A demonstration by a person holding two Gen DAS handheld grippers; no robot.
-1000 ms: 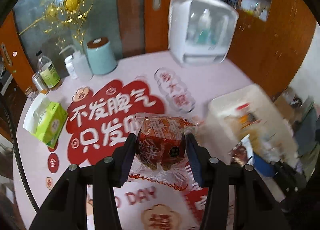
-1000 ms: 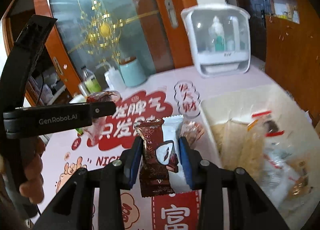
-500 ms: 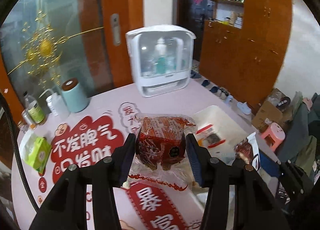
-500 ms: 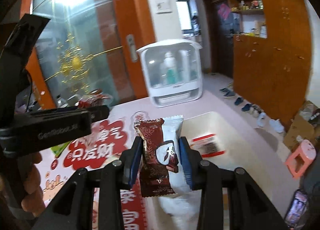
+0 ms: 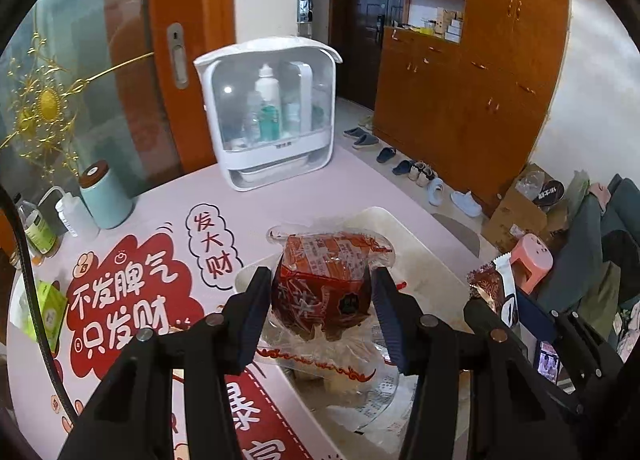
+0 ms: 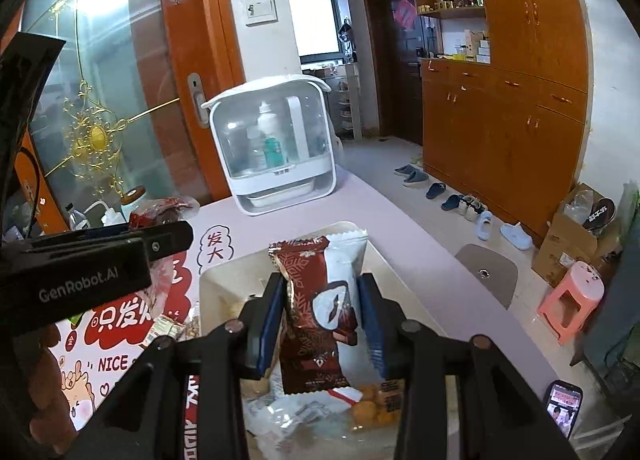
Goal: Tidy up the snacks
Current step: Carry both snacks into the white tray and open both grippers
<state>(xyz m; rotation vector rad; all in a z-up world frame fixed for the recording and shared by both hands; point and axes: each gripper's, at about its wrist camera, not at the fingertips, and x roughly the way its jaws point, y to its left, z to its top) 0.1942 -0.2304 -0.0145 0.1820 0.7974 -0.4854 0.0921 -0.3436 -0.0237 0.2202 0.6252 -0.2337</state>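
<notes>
**Both grippers loaded over the bin**

While the left gripper (image 5: pixel 320 296) clamped a red clear-wrapped snack pack (image 5: pixel 324 280) above the cream storage bin (image 6: pixel 224 276), the right gripper (image 6: pixel 320 316) pinched a brown-and-white wafer packet (image 6: pixel 320 300) upright over that bin's near end.

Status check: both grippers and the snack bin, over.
Left gripper shut on red snack pack. Right gripper shut on brown-white wrapper. Both above white bin; drop path unobstructed.

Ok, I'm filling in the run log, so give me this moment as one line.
left gripper: shut on red snack pack | right gripper: shut on brown-and-white snack bar | both above white bin
</notes>
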